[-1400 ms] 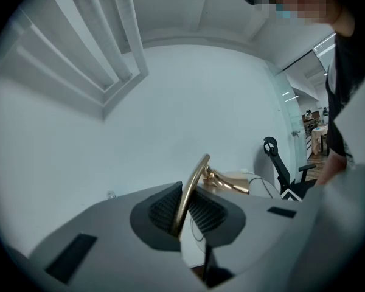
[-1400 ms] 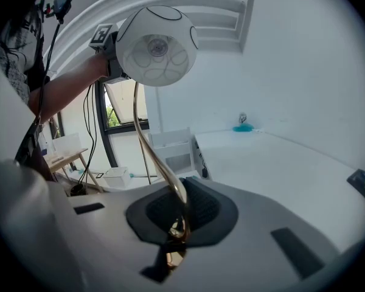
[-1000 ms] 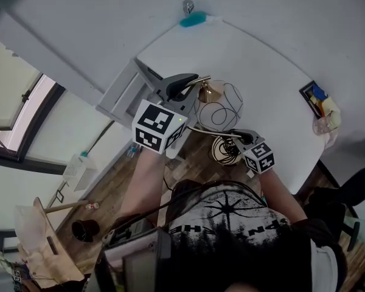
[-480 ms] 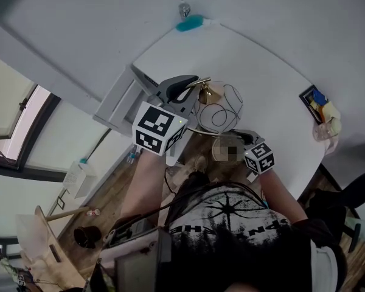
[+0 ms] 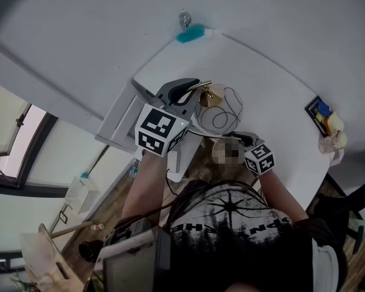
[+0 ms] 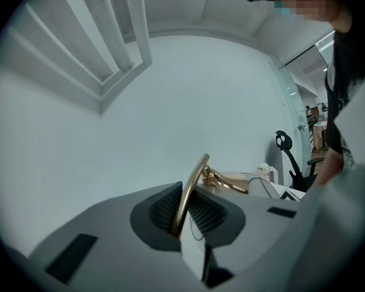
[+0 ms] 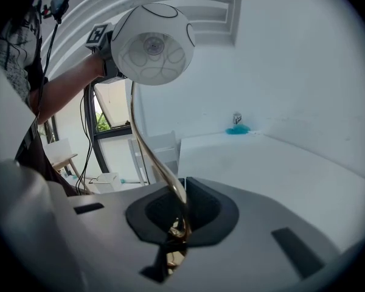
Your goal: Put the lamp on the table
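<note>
Both left claw (image 6: 185,210) and right claw (image 7: 177,216) pinch the lamp (image 7: 152,44).

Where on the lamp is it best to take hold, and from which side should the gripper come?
The thin gold stem, not the round shade, which looks too wide for the jaws. Come from the side, with the jaws across the stem. The left gripper and the right gripper are both shut on it so.

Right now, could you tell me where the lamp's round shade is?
In the head view, the shade shows over the white table's near edge, just right of the left gripper and beyond the right gripper, both shut on its gold stem.
</note>
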